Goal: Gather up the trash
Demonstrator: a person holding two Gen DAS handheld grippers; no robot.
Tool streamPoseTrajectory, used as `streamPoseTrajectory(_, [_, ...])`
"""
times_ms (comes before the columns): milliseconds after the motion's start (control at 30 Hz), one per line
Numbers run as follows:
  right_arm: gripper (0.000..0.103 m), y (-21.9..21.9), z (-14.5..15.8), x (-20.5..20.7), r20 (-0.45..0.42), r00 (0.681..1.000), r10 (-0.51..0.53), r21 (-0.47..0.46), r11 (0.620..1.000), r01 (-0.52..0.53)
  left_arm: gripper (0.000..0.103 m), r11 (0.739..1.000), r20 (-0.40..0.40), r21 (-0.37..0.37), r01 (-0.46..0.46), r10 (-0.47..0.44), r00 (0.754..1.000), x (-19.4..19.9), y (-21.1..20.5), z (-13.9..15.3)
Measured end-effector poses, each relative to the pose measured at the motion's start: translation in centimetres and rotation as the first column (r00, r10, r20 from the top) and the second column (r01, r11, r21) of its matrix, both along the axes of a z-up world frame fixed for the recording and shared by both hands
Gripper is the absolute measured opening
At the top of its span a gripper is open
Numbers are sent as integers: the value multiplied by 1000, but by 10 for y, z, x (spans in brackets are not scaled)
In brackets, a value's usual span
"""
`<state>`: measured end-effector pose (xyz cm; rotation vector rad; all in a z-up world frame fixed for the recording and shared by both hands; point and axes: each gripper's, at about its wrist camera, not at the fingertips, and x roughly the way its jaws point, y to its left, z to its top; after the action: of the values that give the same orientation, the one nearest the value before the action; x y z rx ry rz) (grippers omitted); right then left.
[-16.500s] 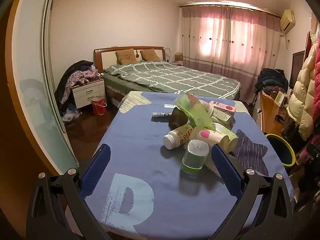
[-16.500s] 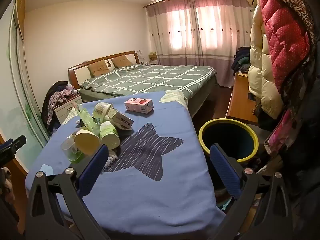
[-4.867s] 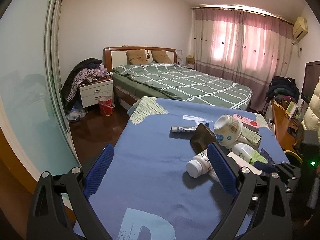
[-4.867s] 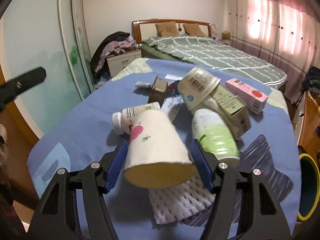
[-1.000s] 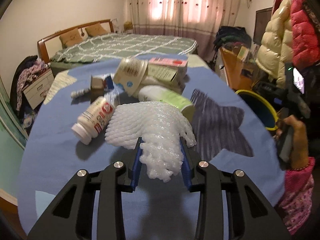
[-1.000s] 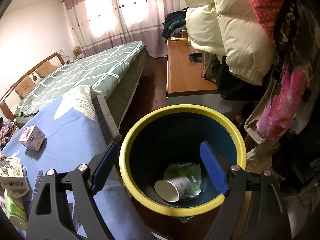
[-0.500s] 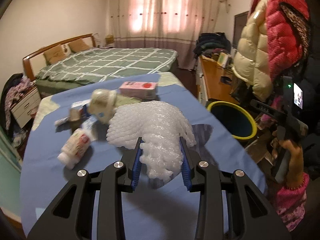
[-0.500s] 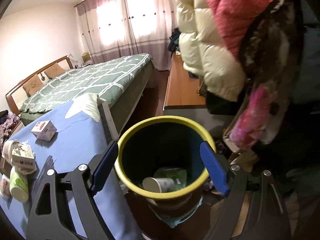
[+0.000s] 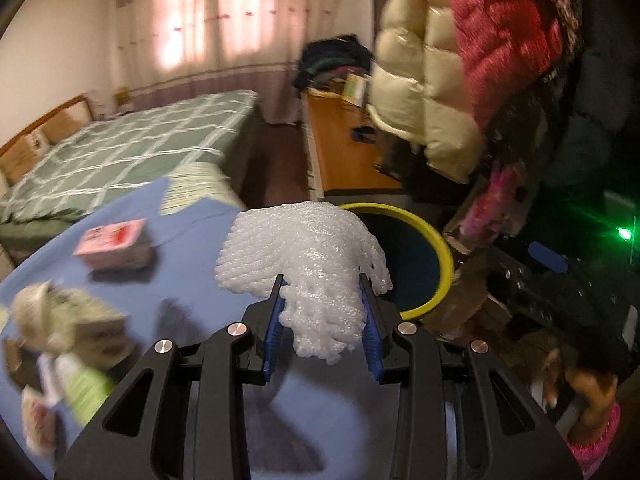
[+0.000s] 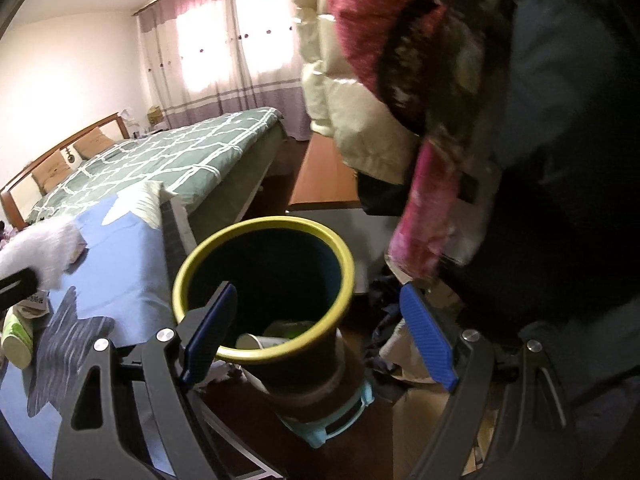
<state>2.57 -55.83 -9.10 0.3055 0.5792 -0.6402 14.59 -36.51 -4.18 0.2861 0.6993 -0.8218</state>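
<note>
A: What is the left hand-held gripper (image 9: 323,318) doing?

B: Its two blue pads are squeezed tight on a white foam net (image 9: 304,256). The net is soft and bumpy. It sticks out past the pads and hangs in the air over the blue counter (image 9: 192,248).

A: Where is the bin?

B: The trash bin (image 9: 434,264) has a yellow rim and is dark inside. It stands on the floor just beside the counter's edge. In the left view it sits right behind the foam net.

A: And the right hand-held gripper (image 10: 320,328)?

B: Its jaws are wide apart. Nothing is between them. It points down at the trash bin (image 10: 264,280), and the bin's mouth shows between the blue pads.

A: Is there anything in the bin?

B: Yes. A white paper cup (image 10: 250,341) lies at the bottom, next to something green (image 10: 290,328).

A: What else is on the counter?

B: A pink box (image 9: 114,242) lies well apart from the net. Some other trash is at the left edge, but it is too blurry to tell what it is. In the right view a green cup (image 10: 16,334) lies on its side there.

A: What is behind it all?

B: A bed (image 10: 160,160) with a green checked cover, and puffy coats (image 9: 460,64) hanging by the bin.
</note>
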Motion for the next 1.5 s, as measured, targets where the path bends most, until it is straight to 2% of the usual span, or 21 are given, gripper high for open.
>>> streamPoseTrajectory(100, [79, -5, -2, -8, -3, 1000, -14, 1, 1000, 14, 34, 999, -17, 21, 42, -41, 999, 13, -35, -11])
streamPoseTrajectory(333, [79, -21, -12, -22, -24, 998, -51, 27, 998, 52, 36, 989, -119, 88, 116, -106, 987, 45, -109, -51])
streamPoseTrajectory(500, [79, -32, -21, -30, -36, 996, -81, 57, 995, 83, 49, 977, -144, 166, 135, -112, 983, 55, -150, -85])
streamPoseTrajectory(567, [79, -33, -21, -33, -34, 996, -87, 60, 994, 89, 65, 974, -160, 180, 139, -111, 981, 58, -157, -93])
streamPoseTrajectory(633, [79, -33, -20, -36, -31, 995, -91, 58, 994, 92, 67, 973, -166, 194, 124, -92, 982, 62, -163, -101])
streamPoseTrajectory(700, [79, -34, -19, -38, -28, 995, -92, 58, 994, 94, 71, 974, -182, 190, 123, -88, 979, 63, -164, -103])
streamPoseTrajectory(767, [79, -32, -17, -39, -27, 995, -93, 61, 994, 94, 80, 977, -185, 175, 119, -86, 979, 61, -159, -98])
streamPoseTrajectory(833, [79, -31, -18, -38, -27, 996, -90, 64, 994, 91, 85, 980, -176, 164, 111, -81, 981, 59, -154, -90])
streamPoseTrajectory(900, [79, -29, -19, -35, -32, 996, -79, 69, 994, 81, 94, 984, -166, 141, 109, -85, 983, 55, -144, -79])
streamPoseTrajectory(1067, [79, -17, -18, -28, -32, 999, -44, 71, 996, 46, 95, 996, -159, 70, 64, -52, 986, 47, -101, -45])
streamPoseTrajectory(1167, [79, -4, -16, -19, -27, 1000, -1, 69, 998, 2, 97, 999, -123, 32, 17, -13, 992, 37, -65, -25])
streamPoseTrajectory(1267, [79, 12, -14, -6, -28, 998, 53, 60, 997, -51, 98, 997, -59, -15, -69, 68, 996, 24, -8, -5])
streamPoseTrajectory(1367, [79, 36, -12, 11, -28, 990, 138, 56, 989, -137, 98, 987, -12, -36, -159, 158, 987, 16, 43, 7])
streamPoseTrajectory(1500, [79, 73, -7, 34, -22, 966, 259, 53, 965, -258, 98, 942, 12, -74, -326, 328, 945, 7, 132, 16])
